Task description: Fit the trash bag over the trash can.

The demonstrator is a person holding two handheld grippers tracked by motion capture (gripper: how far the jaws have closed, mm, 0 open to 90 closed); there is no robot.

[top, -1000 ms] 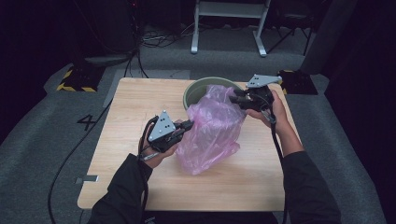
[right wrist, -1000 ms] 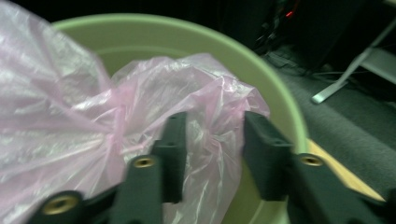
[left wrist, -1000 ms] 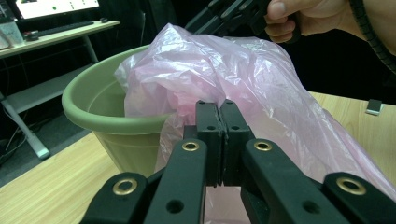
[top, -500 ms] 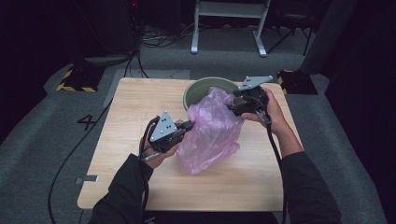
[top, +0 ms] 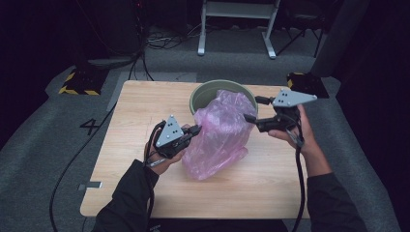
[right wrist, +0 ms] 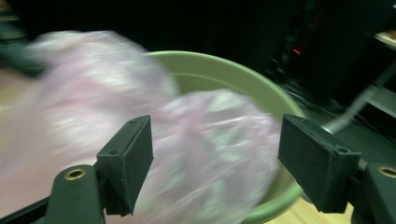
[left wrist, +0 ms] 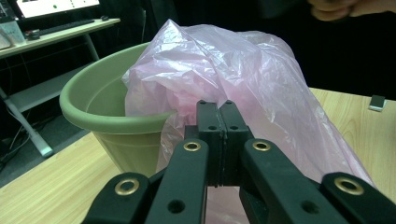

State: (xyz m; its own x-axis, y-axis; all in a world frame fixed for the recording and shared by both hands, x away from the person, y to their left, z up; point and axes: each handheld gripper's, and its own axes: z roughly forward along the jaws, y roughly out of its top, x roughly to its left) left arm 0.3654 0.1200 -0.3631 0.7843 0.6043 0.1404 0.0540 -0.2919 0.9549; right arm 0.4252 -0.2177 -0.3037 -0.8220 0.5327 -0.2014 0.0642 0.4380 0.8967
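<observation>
Draping crinkled translucent pink plastic bag, round green tub, wooden table

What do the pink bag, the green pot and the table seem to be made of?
Pink bag: thin plastic film, glossy and translucent; it crinkles and light passes through it.
Green pot: probably moulded plastic, matte, with a smooth rolled rim; glazed ceramic cannot be excluded.
Table: light wood or wood-look laminate; grain lines show.

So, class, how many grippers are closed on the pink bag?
1. The left gripper pinches the pink bag near the green tub; the right gripper is open beside it.
</observation>
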